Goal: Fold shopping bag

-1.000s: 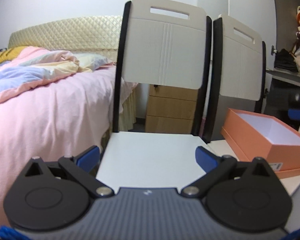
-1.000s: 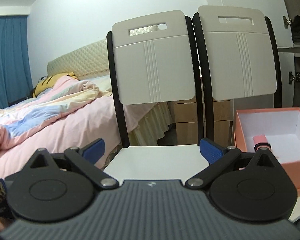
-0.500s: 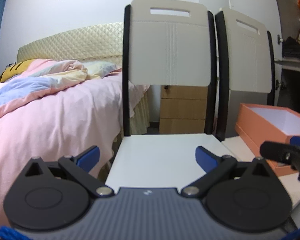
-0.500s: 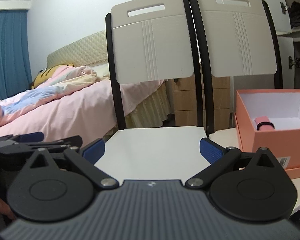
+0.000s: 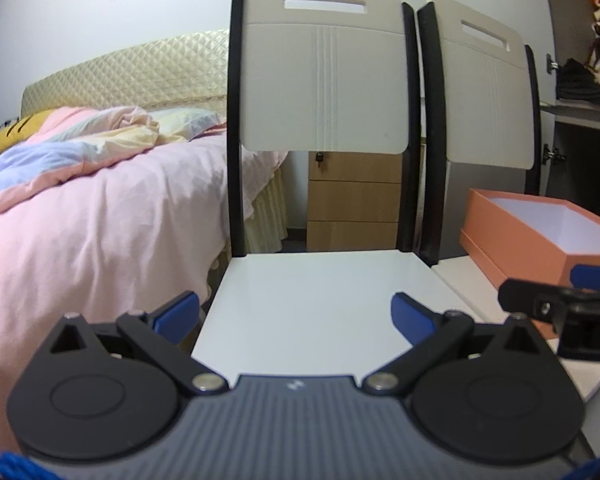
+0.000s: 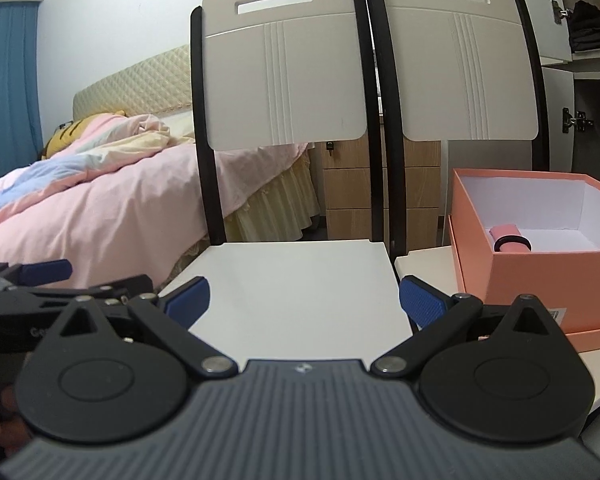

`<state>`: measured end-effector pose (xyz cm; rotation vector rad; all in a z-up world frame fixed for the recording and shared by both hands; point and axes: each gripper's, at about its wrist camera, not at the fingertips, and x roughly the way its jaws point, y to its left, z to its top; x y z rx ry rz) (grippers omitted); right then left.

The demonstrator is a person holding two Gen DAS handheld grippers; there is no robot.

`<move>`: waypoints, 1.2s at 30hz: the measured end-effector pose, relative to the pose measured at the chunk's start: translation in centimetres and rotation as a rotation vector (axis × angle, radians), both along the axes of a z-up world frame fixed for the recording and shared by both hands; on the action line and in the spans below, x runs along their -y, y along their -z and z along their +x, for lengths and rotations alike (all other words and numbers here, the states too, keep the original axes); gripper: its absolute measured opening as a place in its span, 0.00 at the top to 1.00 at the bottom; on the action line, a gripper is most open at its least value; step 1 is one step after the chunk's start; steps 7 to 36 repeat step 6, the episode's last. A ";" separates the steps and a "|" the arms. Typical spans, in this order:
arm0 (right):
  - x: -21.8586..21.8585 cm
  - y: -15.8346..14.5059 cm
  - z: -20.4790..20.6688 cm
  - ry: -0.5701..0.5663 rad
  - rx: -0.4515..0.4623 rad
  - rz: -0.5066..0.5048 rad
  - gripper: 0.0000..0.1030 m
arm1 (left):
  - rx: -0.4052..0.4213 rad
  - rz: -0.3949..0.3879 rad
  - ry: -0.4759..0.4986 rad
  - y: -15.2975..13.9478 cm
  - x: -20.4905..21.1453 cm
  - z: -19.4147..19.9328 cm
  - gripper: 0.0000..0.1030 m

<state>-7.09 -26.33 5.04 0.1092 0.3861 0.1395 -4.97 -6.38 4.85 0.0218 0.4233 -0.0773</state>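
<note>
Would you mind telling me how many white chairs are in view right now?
2. One chair stands beside the bed, straight ahead of both grippers; the second chair is pressed against its right side and carries the orange box.

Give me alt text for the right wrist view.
The open right gripper hovers over a white chair seat, holding nothing. An open orange box with a pink roll inside sits on the right, a pink bed on the left.
</note>
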 end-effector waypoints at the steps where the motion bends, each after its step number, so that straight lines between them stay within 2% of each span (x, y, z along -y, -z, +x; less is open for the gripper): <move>1: 0.0 0.1 0.0 0.002 -0.006 -0.002 0.00 | -0.005 -0.008 0.001 0.0 -0.1 0.0 0.00; 36: -0.1 0.2 -0.1 0.004 -0.014 -0.011 0.00 | -0.010 -0.002 0.010 0.2 0.1 -0.1 0.00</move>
